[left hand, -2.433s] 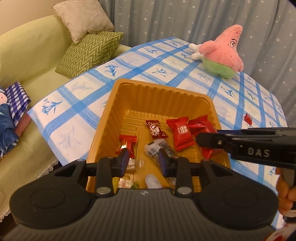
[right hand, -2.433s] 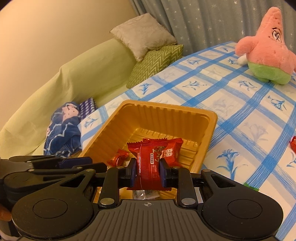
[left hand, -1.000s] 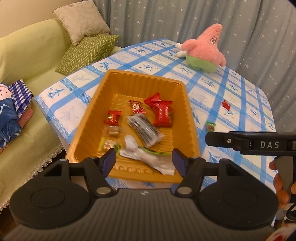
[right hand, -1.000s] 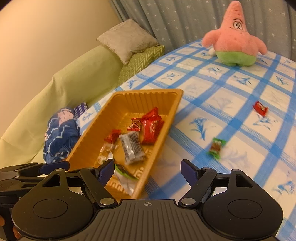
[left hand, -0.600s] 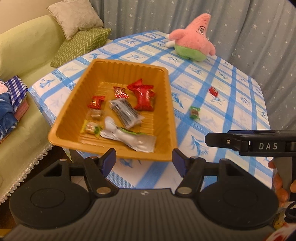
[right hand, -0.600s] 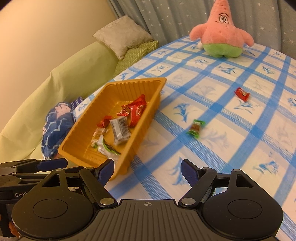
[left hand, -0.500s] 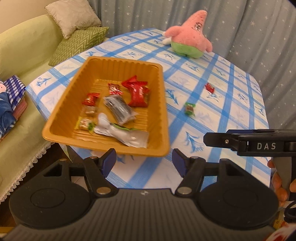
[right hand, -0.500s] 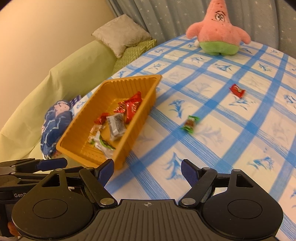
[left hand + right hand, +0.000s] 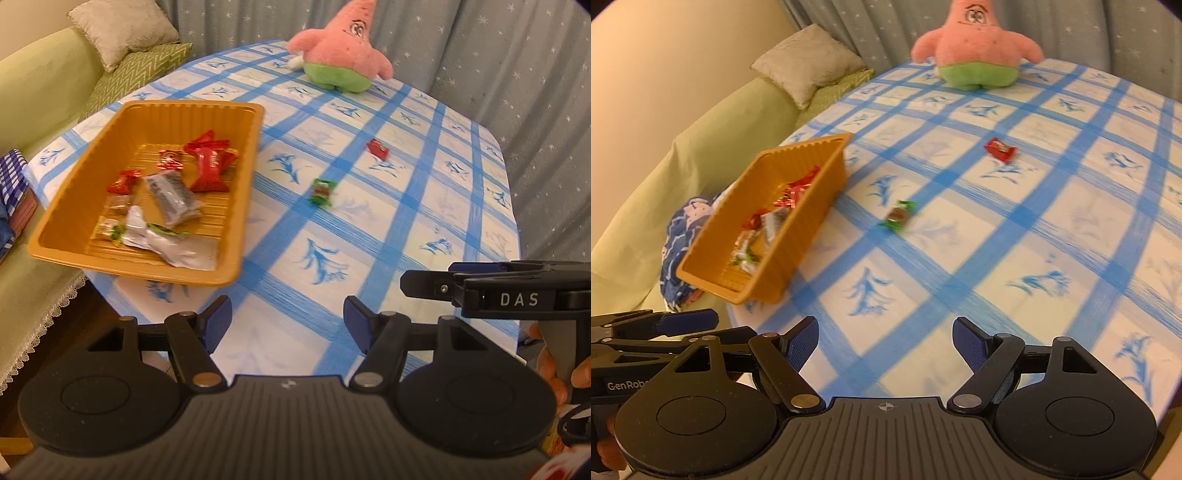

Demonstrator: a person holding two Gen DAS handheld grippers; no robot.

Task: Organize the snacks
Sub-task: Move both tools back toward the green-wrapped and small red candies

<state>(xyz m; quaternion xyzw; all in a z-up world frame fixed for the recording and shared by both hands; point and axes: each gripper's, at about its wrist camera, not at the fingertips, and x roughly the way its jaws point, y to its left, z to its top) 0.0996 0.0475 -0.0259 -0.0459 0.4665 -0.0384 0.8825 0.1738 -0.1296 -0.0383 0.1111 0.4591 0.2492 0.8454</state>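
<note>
An orange tray (image 9: 243, 199) (image 9: 812, 206) sits at the table's left edge with several wrapped snacks inside, red packets (image 9: 208, 162) among them. On the tablecloth to its right lie a green-wrapped candy (image 9: 322, 190) (image 9: 897, 216) and, farther back, a red-wrapped candy (image 9: 377, 148) (image 9: 1000, 149). My left gripper (image 9: 287, 323) is open and holds nothing, over the table's near edge. My right gripper (image 9: 885, 345) is also open and holds nothing, near the front of the cloth.
A pink star plush (image 9: 338, 55) (image 9: 977, 44) stands at the table's far side. A green sofa (image 9: 40, 96) with cushions (image 9: 122, 26) runs along the left, and a starred grey curtain (image 9: 480, 55) hangs behind. A hand (image 9: 550, 365) grips the right tool's handle.
Both grippers have pulled back from the tray and shifted right, so the tray now lies to the left. Earlier the right gripper held a red packet, which now lies in the tray.
</note>
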